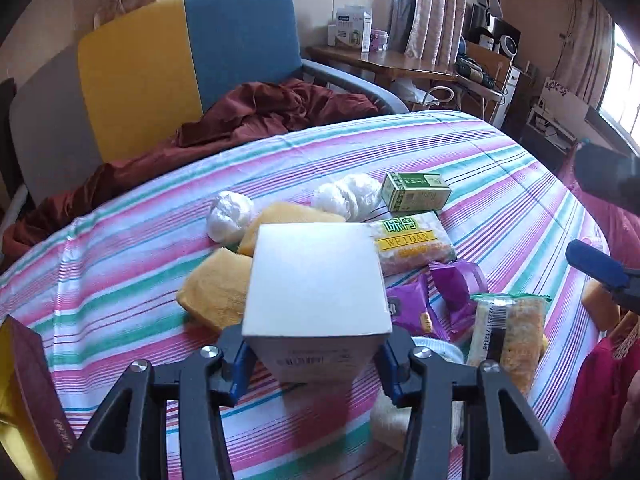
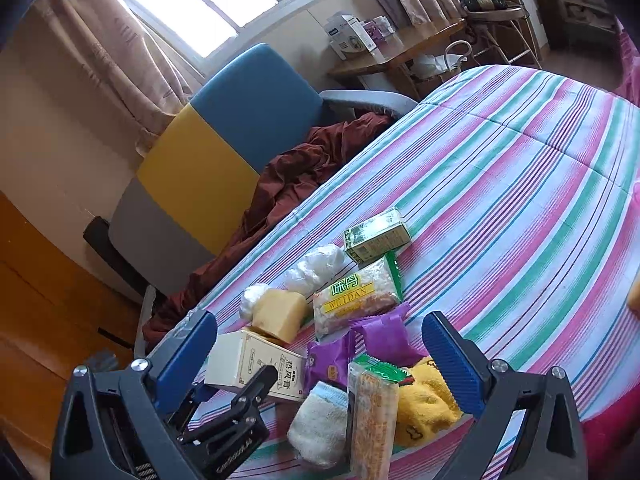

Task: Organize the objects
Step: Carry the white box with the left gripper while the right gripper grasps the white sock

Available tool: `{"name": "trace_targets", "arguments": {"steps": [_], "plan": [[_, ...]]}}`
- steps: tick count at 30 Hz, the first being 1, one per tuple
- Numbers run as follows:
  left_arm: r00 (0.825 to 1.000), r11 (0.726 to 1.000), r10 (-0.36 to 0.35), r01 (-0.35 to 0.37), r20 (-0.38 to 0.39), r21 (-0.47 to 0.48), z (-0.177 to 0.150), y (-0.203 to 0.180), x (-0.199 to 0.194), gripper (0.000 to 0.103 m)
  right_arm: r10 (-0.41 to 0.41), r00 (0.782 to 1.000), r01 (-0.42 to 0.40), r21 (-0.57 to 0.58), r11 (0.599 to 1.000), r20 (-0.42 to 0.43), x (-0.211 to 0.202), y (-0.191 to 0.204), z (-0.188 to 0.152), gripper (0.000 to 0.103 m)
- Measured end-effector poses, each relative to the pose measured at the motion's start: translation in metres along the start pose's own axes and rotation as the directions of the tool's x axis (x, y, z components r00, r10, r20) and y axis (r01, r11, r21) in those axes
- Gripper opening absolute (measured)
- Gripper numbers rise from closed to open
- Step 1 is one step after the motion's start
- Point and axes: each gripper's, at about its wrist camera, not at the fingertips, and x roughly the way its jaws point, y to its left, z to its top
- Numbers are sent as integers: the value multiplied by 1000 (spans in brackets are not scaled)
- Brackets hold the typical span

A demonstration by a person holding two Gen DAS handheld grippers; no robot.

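My left gripper (image 1: 315, 362) is shut on a white cardboard box (image 1: 316, 280), its blue pads pressed on the box's two sides near its lower end. In the right wrist view the same box (image 2: 248, 356) shows printed characters, with the left gripper's black finger (image 2: 256, 384) at its side. My right gripper (image 2: 320, 360) stands open over the pile, nothing between its fingers. Its blue finger (image 1: 592, 264) shows at the right edge of the left wrist view. Under it lie a cracker pack (image 2: 372, 412), purple packets (image 2: 384, 332) and socks (image 2: 424, 400).
On the striped bedsheet (image 1: 500, 168) also lie a green box (image 1: 416, 191), a Weidan snack pack (image 1: 412, 244), yellow sponges (image 1: 216, 292) and white wrapped balls (image 1: 230, 214). A maroon box (image 1: 32, 392) is at the left. A chair (image 1: 192, 60) holding red cloth stands behind the bed.
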Motion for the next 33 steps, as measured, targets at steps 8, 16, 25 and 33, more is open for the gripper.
{"name": "trace_targets", "arguments": {"steps": [8, 16, 25, 33], "plan": [[996, 998, -34, 38, 83, -49, -42, 27, -56, 50, -21, 999, 18, -82, 996, -35, 10, 12, -4, 103], [996, 994, -1, 11, 94, -113, -89, 59, -112, 50, 26, 993, -52, -213, 976, -119, 24, 39, -19, 103], [987, 985, 21, 7, 157, -173, -117, 87, -164, 50, -14, 965, -93, -390, 916, -263, 50, 69, -51, 102], [975, 963, 63, -3, 213, -269, -141, 124, -206, 50, -175, 925, -12, -487, 873, -337, 76, 67, -70, 101]]}}
